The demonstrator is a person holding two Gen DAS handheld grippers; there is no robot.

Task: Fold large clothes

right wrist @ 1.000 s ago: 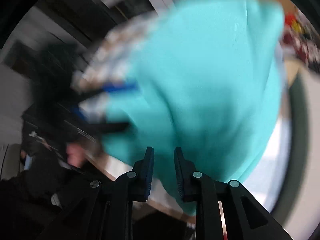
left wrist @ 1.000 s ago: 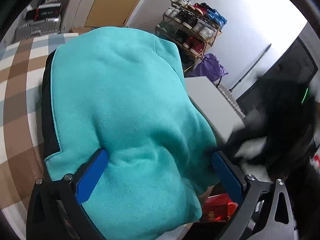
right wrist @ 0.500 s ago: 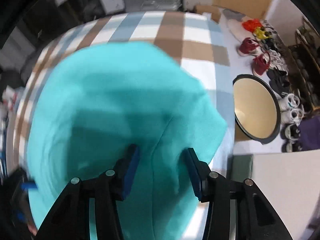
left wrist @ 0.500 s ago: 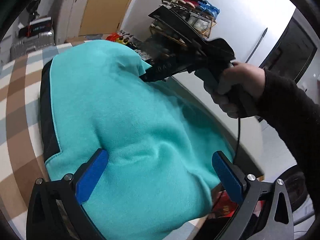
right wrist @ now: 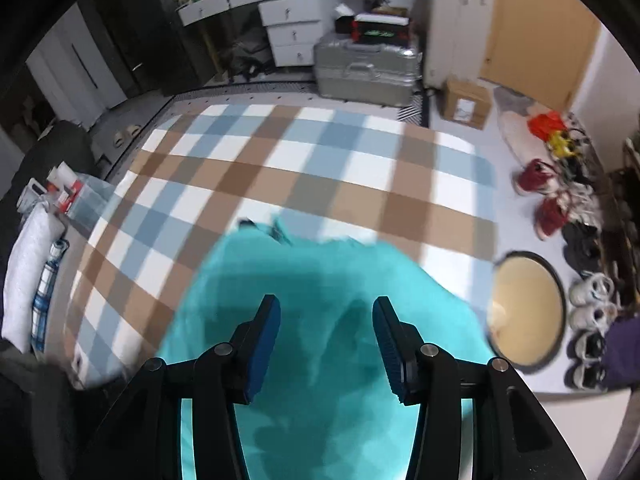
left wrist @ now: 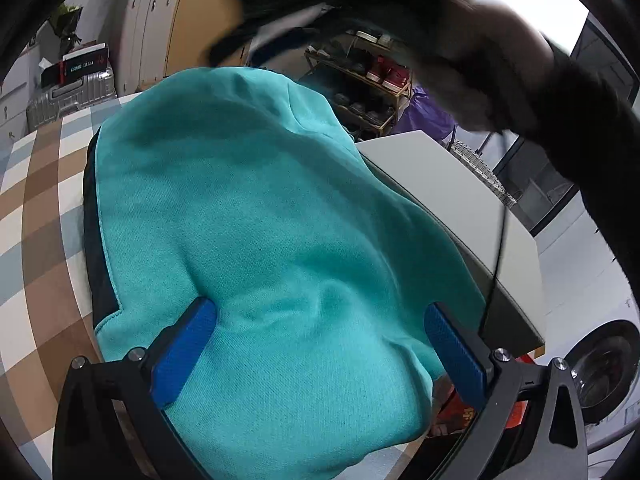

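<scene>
One turquoise sweatshirt [left wrist: 256, 216] lies bunched in a thick heap on the plaid blanket [right wrist: 280, 168], its dark lining or under-layer showing along the left edge in the left wrist view. Its near end spreads under and between the fingers of the left gripper [left wrist: 320, 344], whose blue pads stand far apart, one at each side of the cloth, neither pinching a fold; this gripper is released. From the right wrist view, the same garment fills the lower middle, below the right gripper [right wrist: 326, 336], and cloth shows in the gap between its fingers, though the pads press nothing. Those jaws are opening, parted to a moderate gap. In the left wrist view a blurred hand [left wrist: 480, 64] in a dark sleeve crosses above the far end of the sweatshirt, with a thin black cable hanging from it. Beyond the blanket's far edge stands a silver suitcase [right wrist: 366, 68] beside white drawers [right wrist: 296, 28]. To the right of the garment, a round tan-faced object with a dark rim [right wrist: 524, 314] is on the floor near scattered shoes [right wrist: 540, 176], and a white cabinet top [left wrist: 460, 204] lies just beside the sweatshirt's right flank.
</scene>
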